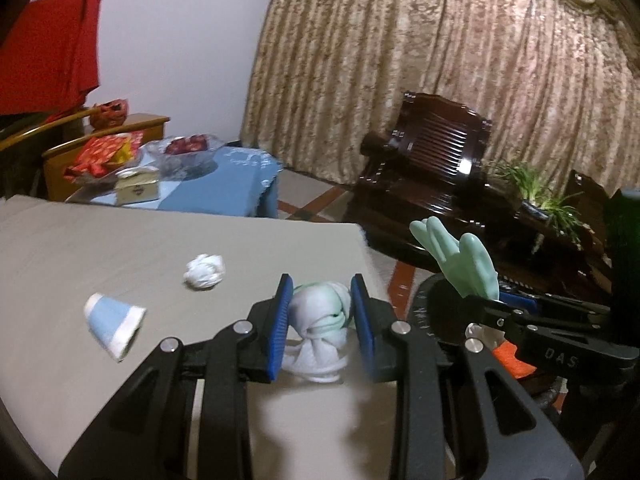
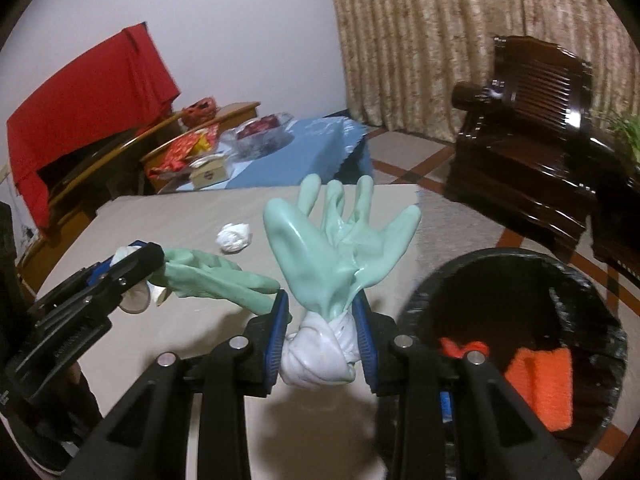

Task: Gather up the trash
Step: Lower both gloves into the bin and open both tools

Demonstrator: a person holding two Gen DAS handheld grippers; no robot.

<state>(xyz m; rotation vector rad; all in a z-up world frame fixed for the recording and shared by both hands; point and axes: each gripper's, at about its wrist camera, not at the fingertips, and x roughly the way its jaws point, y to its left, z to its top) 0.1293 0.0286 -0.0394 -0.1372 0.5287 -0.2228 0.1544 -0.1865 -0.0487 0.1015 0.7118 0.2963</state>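
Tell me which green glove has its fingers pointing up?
The rubber glove held by the right gripper, beside the black bin. Its fingers fan upward; the other glove, held by the left gripper, lies stretched sideways over the table.

The left gripper (image 1: pixel 319 328) and the right gripper (image 2: pixel 324 334) sit side by side at the near edge of the table (image 1: pixel 120 248), each with a rubber glove cuff between its fingers: one glove (image 2: pixel 216 280) lies out across the tabletop, the other glove (image 2: pixel 340 240) stands up. Farther back on the table lie a crumpled paper ball (image 1: pixel 204 272) and, left of it, a tipped paper cup (image 1: pixel 114 326). Right of the table, lower down, stands the trash bin (image 2: pixel 600 320). Behind the table is a cloth-covered side table (image 1: pixel 240 176); to the right, a wooden armchair (image 1: pixel 432 160).
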